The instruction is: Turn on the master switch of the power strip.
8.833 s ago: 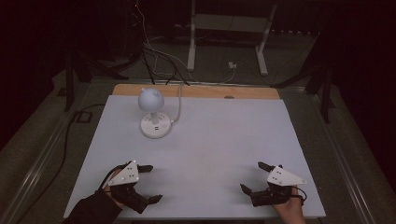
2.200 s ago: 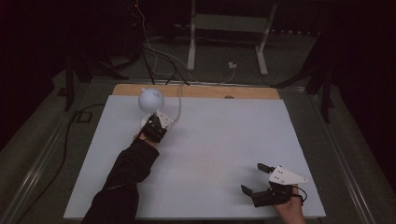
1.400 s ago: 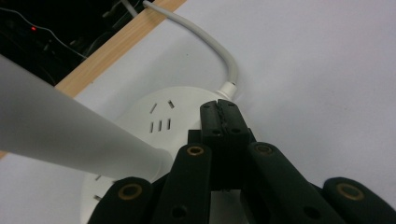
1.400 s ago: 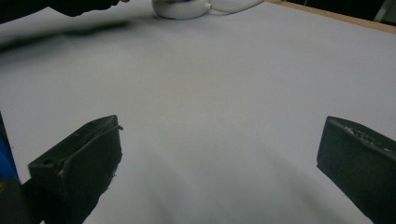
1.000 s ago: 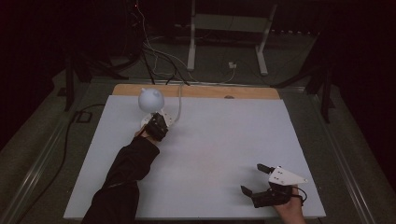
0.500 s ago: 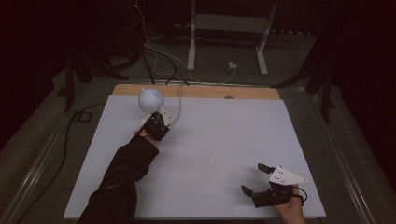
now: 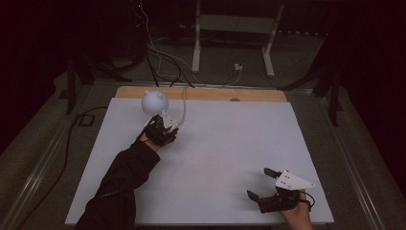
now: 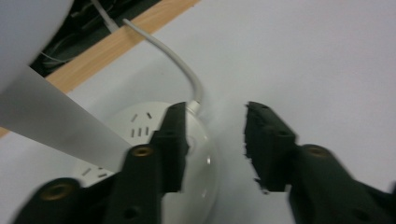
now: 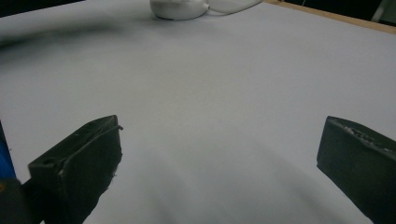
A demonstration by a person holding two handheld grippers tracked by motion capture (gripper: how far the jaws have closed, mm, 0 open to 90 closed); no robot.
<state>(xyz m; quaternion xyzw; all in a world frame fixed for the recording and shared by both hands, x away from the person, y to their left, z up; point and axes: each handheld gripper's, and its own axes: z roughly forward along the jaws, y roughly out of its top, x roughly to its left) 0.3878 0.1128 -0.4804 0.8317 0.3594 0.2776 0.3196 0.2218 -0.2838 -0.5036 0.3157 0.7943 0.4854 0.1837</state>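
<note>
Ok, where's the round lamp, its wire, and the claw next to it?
lamp [image 7: 154, 100], high view, on its round white head.
wire [image 8: 180, 63], left gripper view, mid-curve.
left claw [image 8: 215, 142], left gripper view, between its open tips.

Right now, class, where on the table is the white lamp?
In the high view the white lamp stands at the far left of the table, beside its wooden back edge, with the left claw over its round base.

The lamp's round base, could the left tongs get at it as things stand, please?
Probably yes. The left tongs hang open right over the lamp base, one jaw above its edge by the cable, with nothing between them. The slanted lamp stem stands to one side.
</note>
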